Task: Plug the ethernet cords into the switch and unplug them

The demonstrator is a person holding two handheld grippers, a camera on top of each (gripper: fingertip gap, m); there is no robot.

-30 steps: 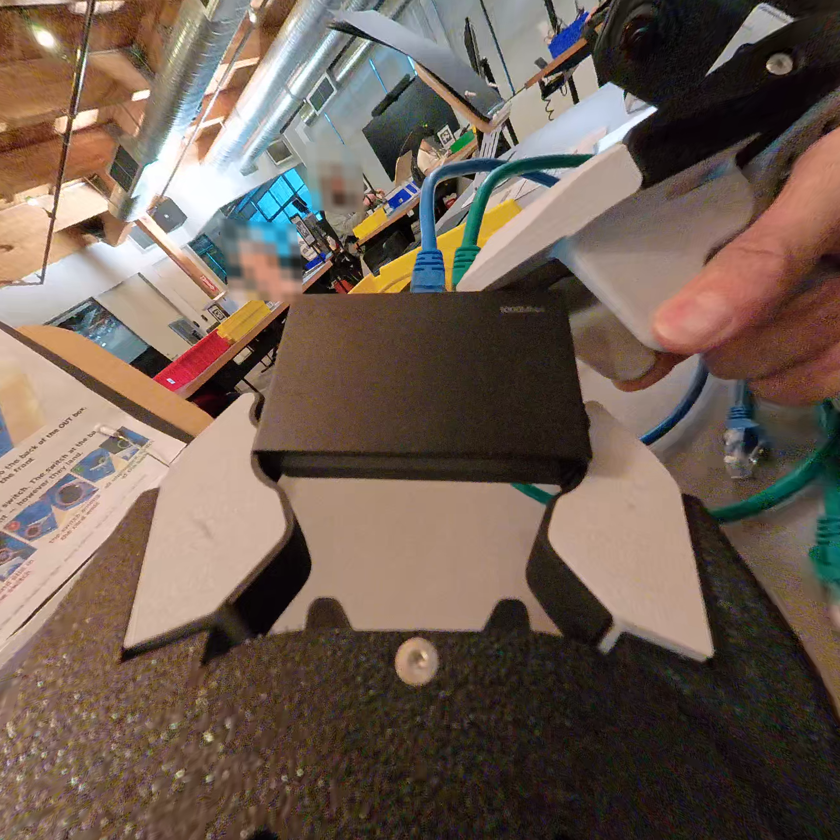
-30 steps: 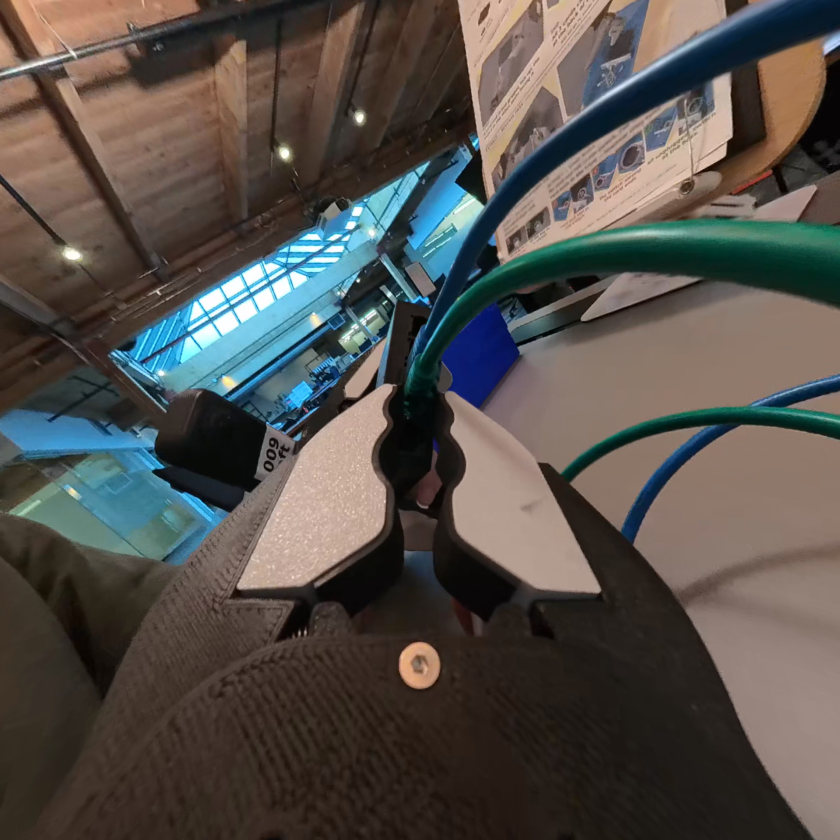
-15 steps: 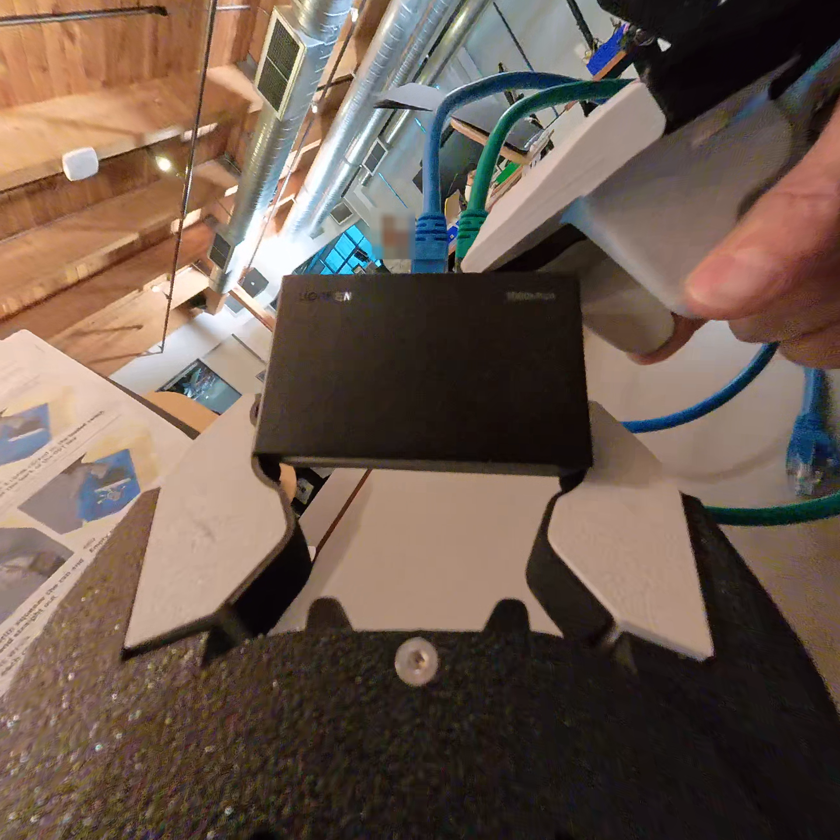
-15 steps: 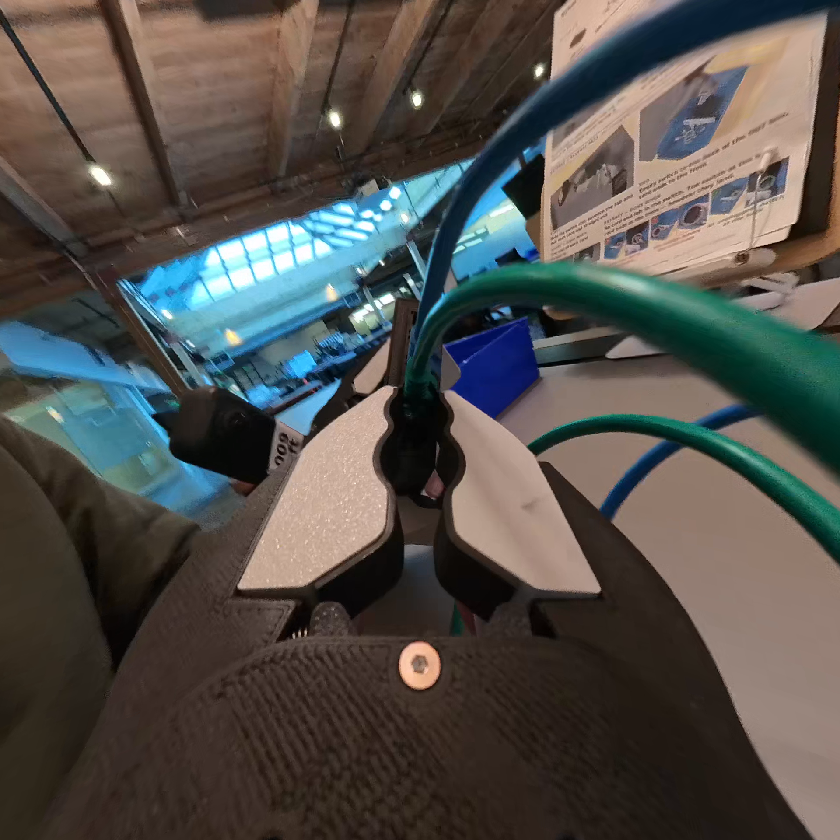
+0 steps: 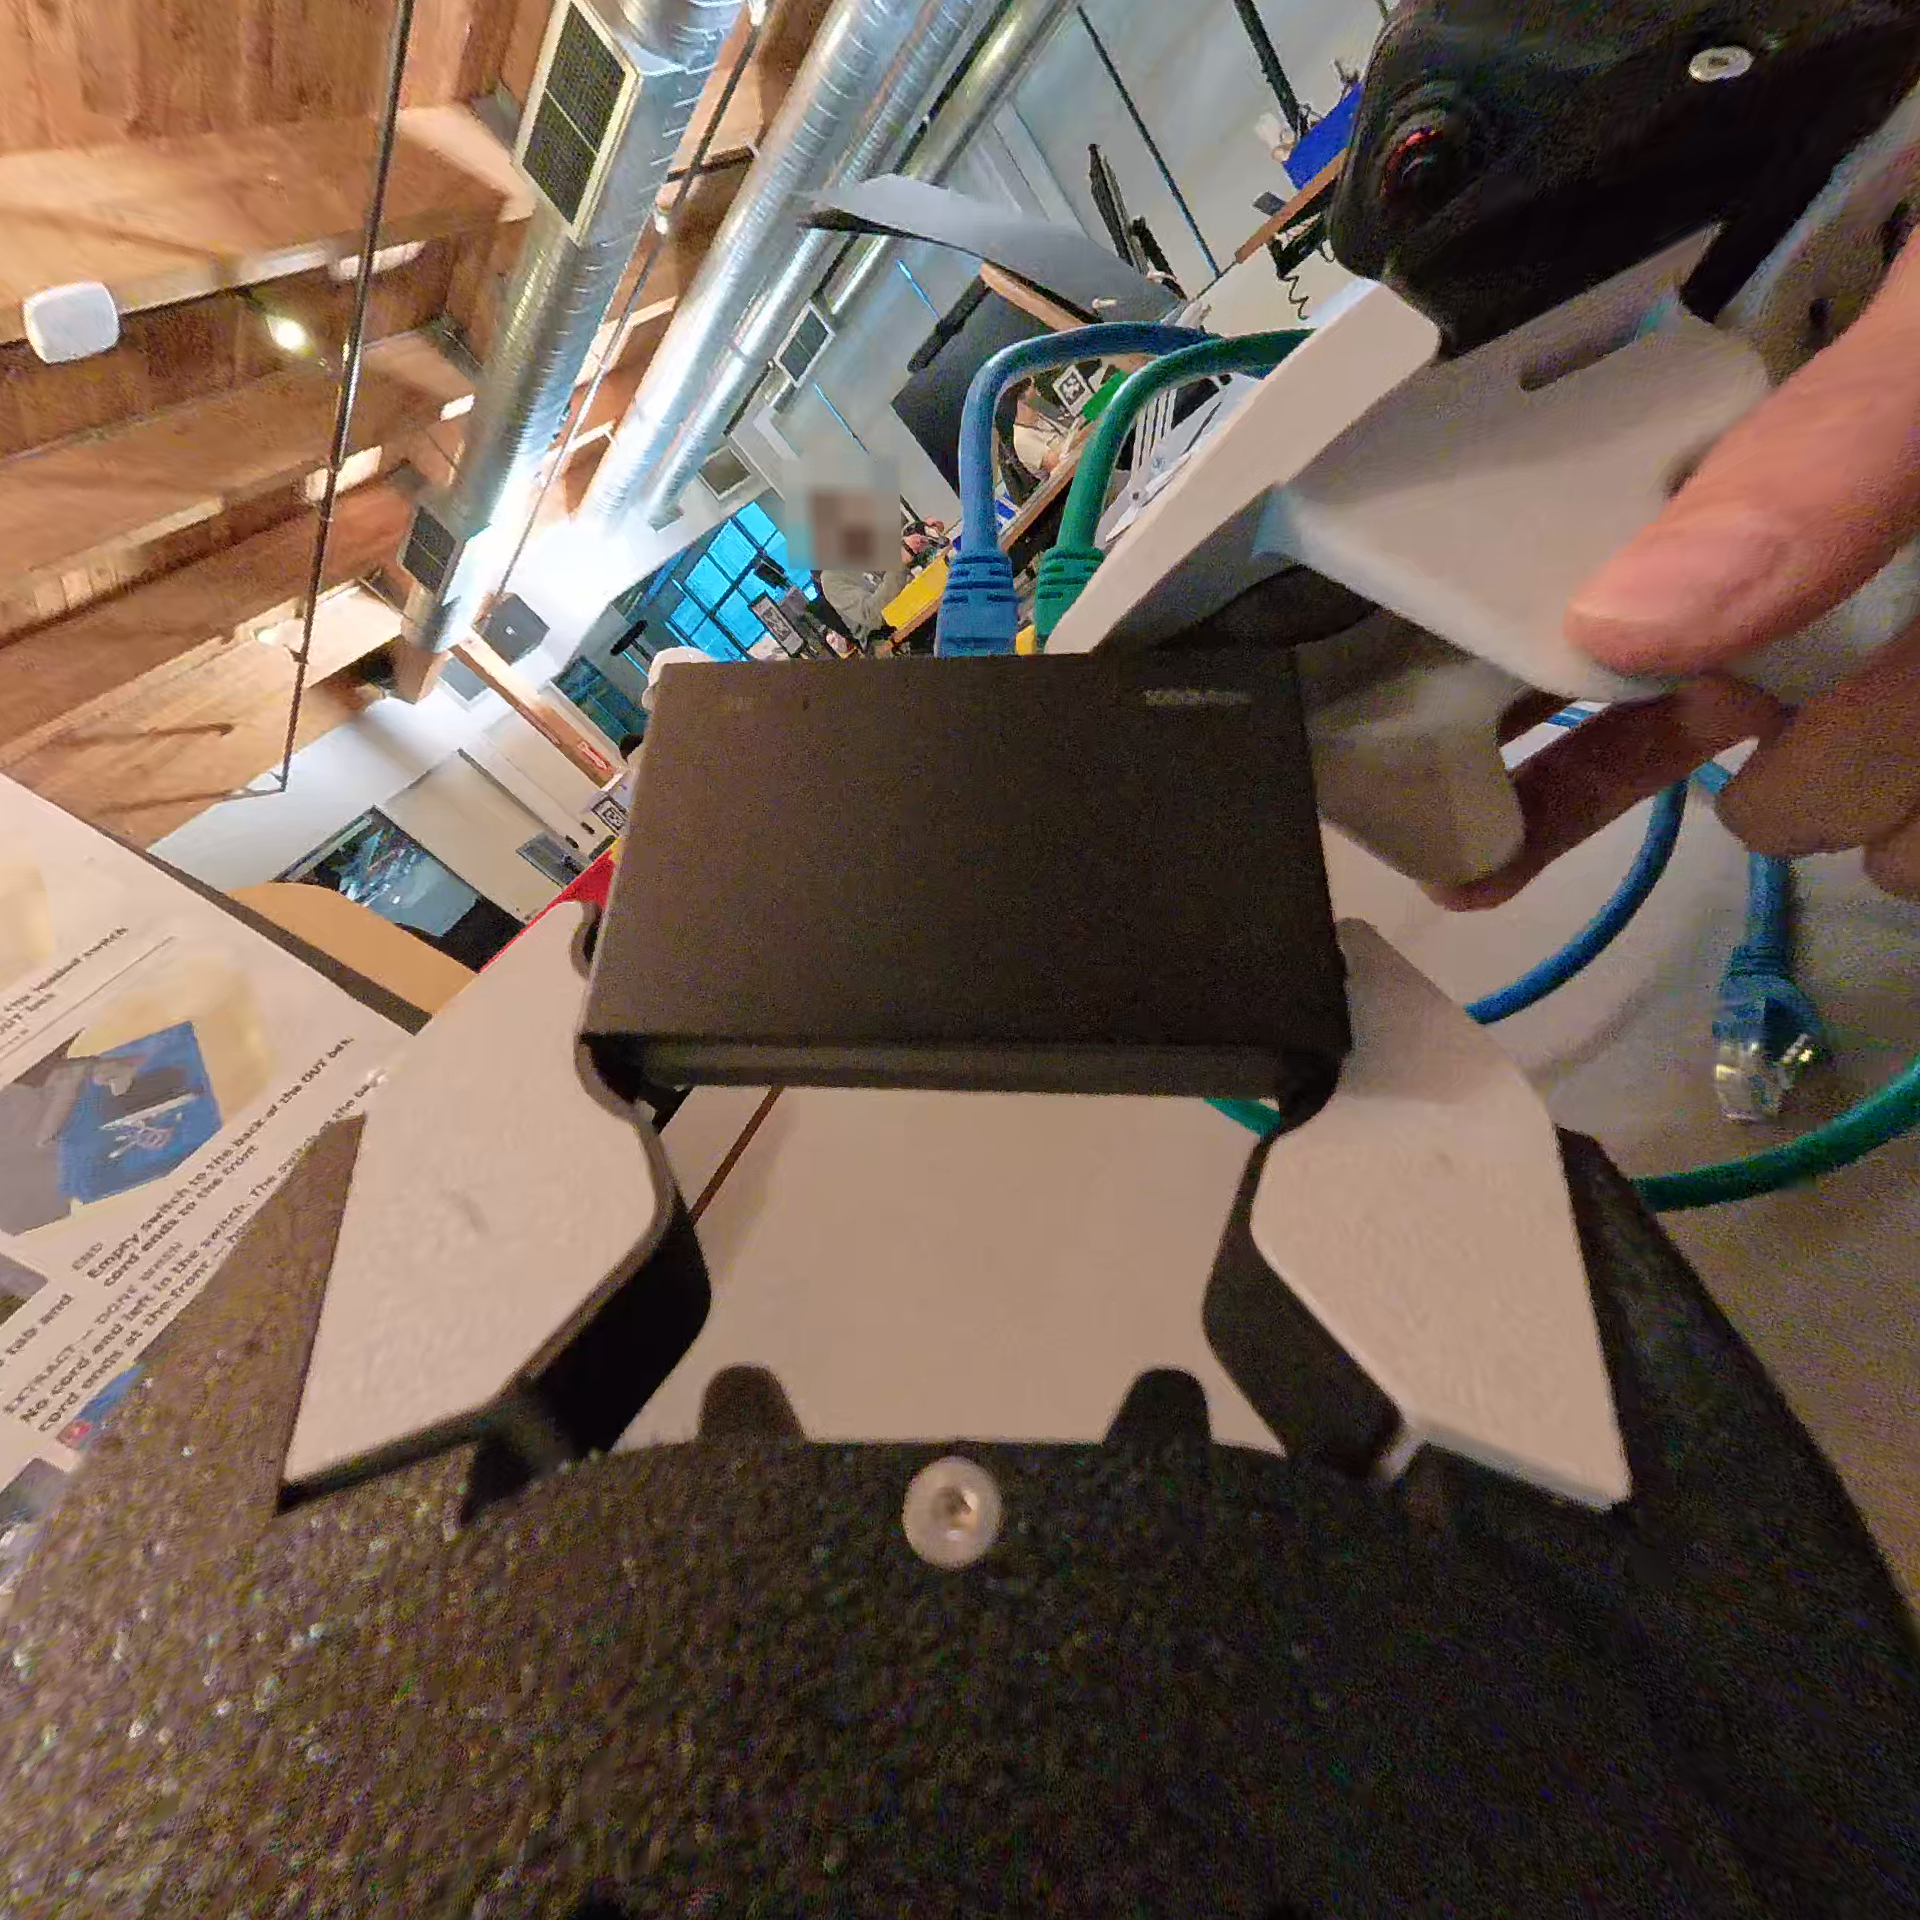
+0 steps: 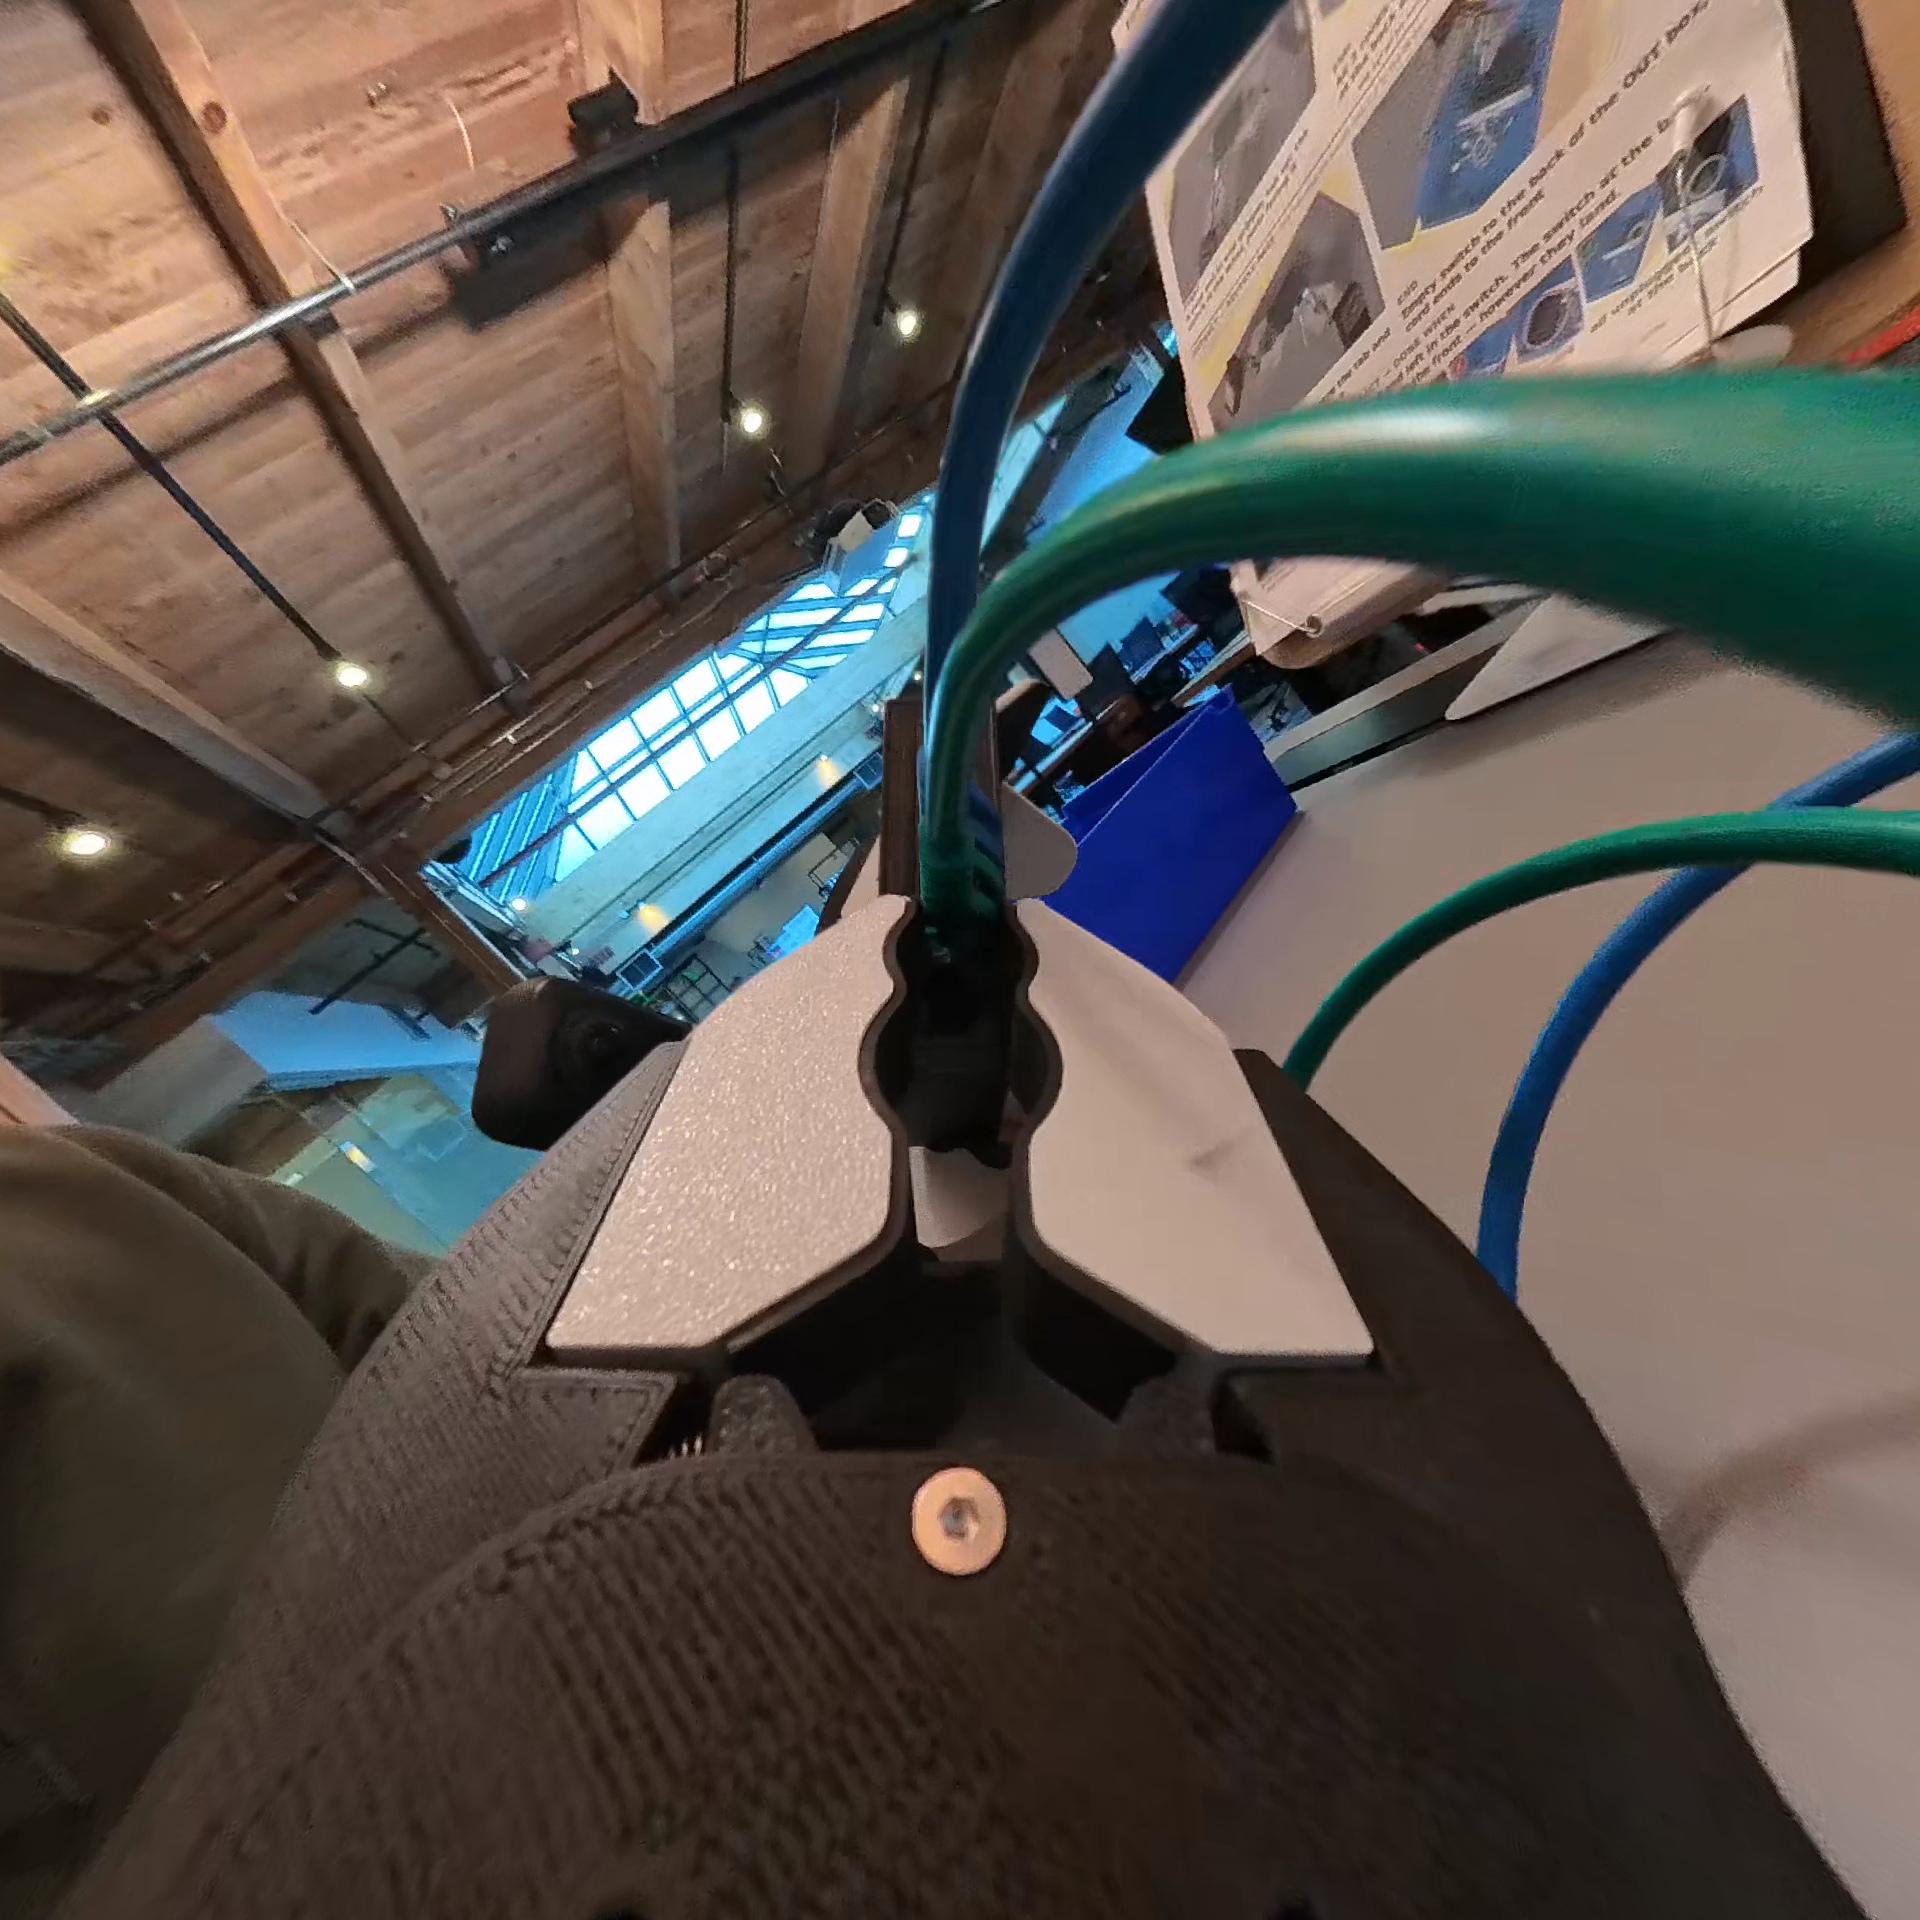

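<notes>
With the left gripper [image 5: 961, 997] clamping the black switch [image 5: 961, 862] off the table and the right gripper [image 6: 956, 1023] pinched on the green cord [image 6: 951, 831] plug at its far edge, right of the seated blue cord [image 5: 975, 603], we judge we're mid-plug/unplug, next needing a straight in-line move.

Grey table [image 5: 1714, 1299] under loose cords [image 5: 1766, 1039]

Two cords [image 5: 977, 597] in switch [image 5: 961, 862]
</notes>
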